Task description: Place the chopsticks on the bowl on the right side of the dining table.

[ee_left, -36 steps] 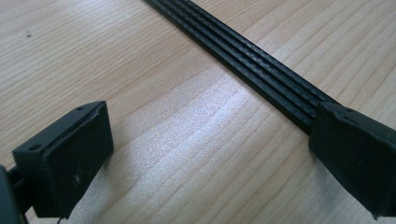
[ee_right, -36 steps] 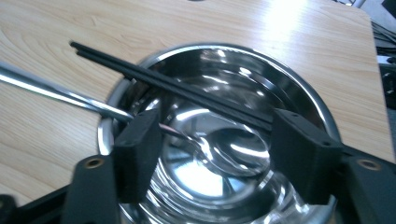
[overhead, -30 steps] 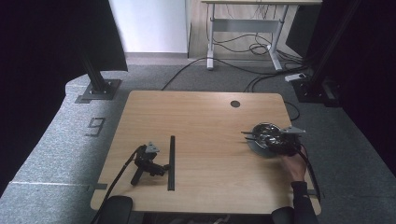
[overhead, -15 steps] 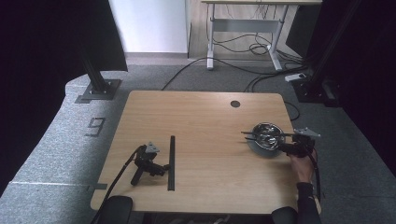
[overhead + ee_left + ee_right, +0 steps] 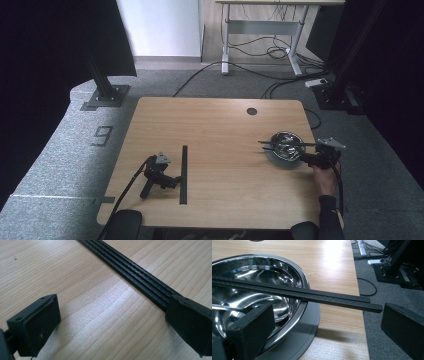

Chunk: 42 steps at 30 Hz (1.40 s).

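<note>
Chopsticks [image 5: 294,295] lie flat across the steel bowl [image 5: 274,267], crosswise just ahead of my right gripper [image 5: 324,335], jaws wide apart. Left gripper [image 5: 110,322] rests open beside a black strip [image 5: 135,277].

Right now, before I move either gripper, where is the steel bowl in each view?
High view: the steel bowl sits near the table's right edge, just ahead of the person's right hand.
Right gripper view: the bowl is at upper left, partly behind the left jaw.
Left gripper view: this camera faces the flat black strip on bare wood.
Shared landmark: the black sticks lying across the bowl's rim.
</note>
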Each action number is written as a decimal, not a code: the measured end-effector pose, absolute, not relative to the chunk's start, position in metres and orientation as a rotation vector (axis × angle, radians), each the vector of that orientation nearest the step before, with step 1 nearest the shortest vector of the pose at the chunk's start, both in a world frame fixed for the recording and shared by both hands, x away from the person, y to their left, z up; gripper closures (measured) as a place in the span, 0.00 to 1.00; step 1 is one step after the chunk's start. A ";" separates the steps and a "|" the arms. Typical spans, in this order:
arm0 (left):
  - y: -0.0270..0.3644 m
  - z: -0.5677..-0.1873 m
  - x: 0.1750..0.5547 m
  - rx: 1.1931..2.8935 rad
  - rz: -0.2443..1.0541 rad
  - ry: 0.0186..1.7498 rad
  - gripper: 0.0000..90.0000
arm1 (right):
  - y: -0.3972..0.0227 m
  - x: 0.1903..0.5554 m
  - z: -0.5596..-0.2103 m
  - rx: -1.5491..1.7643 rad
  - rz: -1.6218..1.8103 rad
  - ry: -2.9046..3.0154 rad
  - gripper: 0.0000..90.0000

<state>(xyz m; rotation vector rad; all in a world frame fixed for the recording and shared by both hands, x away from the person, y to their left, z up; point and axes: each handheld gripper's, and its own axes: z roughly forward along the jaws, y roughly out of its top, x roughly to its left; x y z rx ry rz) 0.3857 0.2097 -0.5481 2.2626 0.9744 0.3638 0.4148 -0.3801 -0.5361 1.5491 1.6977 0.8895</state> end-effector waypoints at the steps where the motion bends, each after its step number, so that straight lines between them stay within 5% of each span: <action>1: 0.210 -0.548 0.386 2.263 0.364 0.974 0.00 | -0.380 0.415 -0.537 1.550 0.896 1.696 0.00; 42: 0.210 -0.548 0.386 2.263 0.364 0.974 0.00 | -0.393 0.418 -0.542 1.594 1.028 1.698 0.03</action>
